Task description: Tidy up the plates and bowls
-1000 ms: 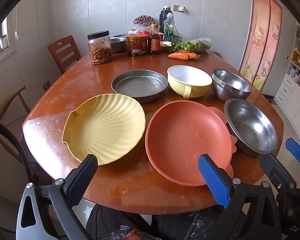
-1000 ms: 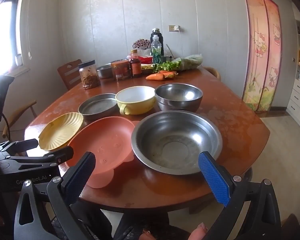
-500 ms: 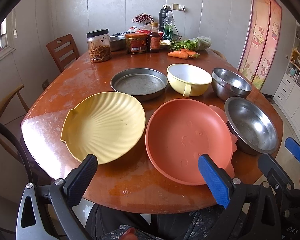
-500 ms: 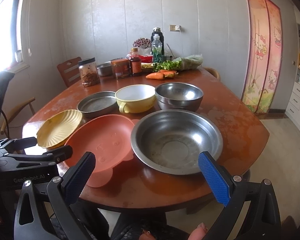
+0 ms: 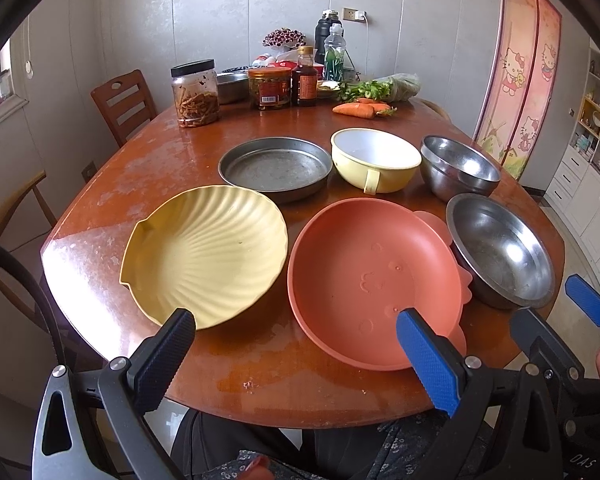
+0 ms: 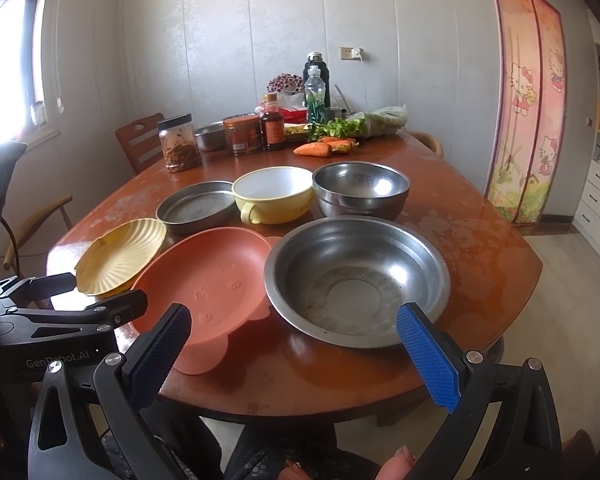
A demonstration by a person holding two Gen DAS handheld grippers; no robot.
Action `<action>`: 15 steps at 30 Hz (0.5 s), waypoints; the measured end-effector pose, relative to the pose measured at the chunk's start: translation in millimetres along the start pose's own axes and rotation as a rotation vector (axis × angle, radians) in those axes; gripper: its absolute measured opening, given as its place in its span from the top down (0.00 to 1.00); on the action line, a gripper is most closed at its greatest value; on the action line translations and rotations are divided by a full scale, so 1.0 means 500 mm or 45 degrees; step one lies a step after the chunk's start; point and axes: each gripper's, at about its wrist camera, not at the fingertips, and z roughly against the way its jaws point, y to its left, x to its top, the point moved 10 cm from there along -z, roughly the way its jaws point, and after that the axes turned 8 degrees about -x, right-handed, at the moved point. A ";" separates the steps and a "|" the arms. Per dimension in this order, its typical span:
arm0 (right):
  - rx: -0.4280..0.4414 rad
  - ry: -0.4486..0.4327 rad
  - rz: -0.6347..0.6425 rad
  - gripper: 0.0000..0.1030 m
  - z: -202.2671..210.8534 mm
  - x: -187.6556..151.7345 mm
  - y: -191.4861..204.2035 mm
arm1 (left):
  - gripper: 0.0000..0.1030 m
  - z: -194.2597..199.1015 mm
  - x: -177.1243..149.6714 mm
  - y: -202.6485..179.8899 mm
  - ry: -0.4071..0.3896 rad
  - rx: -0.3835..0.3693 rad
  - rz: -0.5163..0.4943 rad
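Hovered with left gripper [image 5: 296, 338] and right gripper [image 6: 292, 334] spread wide, empty, before scalloped yellow plastic plate [image 5: 206, 254] and wide steel bowl [image 6: 356, 280].

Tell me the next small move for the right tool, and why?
Probably ease the right tool forward and down onto the near rim of the wide steel bowl. Both tools are open and empty, nothing is stacked yet, and that rim lies straight ahead between its fingers. The left tool hangs between the shell plate and orange plate.
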 end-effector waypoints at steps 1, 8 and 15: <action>0.000 -0.001 0.000 0.00 0.000 0.000 0.000 | 0.02 0.000 0.000 0.000 -0.001 0.001 -0.002; 0.023 0.018 -0.037 0.00 -0.004 -0.001 -0.001 | 0.02 0.000 -0.001 0.004 0.000 -0.001 0.010; 0.038 0.025 -0.049 0.00 -0.005 0.000 0.004 | 0.02 0.001 -0.002 0.006 -0.002 -0.003 0.011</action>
